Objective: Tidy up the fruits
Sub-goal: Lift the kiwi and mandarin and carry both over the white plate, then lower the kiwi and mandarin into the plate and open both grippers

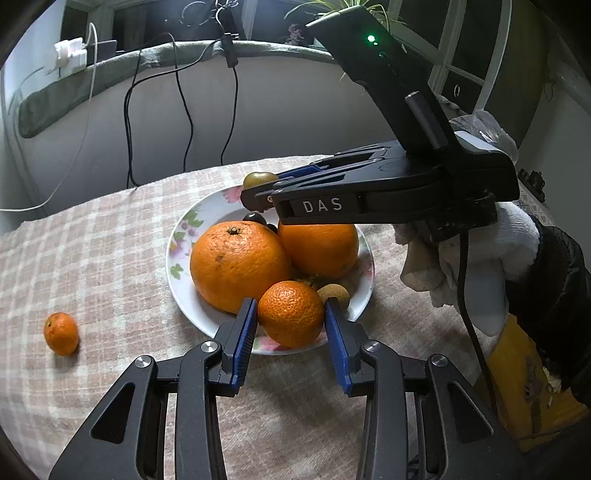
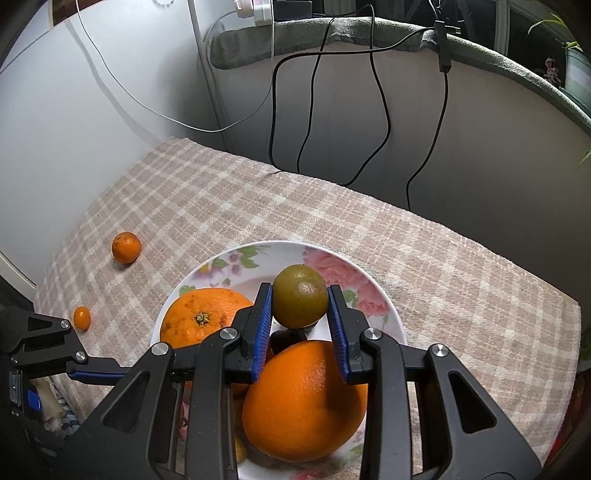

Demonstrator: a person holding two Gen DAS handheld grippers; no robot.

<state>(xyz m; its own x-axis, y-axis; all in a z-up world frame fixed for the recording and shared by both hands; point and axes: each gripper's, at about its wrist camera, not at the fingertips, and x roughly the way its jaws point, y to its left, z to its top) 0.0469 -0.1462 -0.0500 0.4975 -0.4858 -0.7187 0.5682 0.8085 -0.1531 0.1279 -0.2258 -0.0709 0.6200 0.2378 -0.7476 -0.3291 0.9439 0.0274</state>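
Fruit on flowered plate (image 2: 391, 314): right gripper (image 2: 300, 306) clamps green fruit (image 2: 300, 301) above it; left gripper (image 1: 290, 317) brackets mandarin (image 1: 290, 314) at near rim, contact unclear. Lower gently; release only once settled.

This is a lived-in room of a home, not a lab or workshop. A small table wears a soft pink-and-cream checked woven cloth (image 2: 258, 206), and on it sits a white china plate painted with pink roses (image 2: 343, 269). Behind, a grey-green fleece cover (image 1: 110, 70) drapes a ledge, where a white plug adapter (image 1: 70, 55) and loose black cables (image 2: 380, 110) hang down. A leafy green houseplant (image 1: 332, 7) stands by a white-framed window (image 1: 447, 62).
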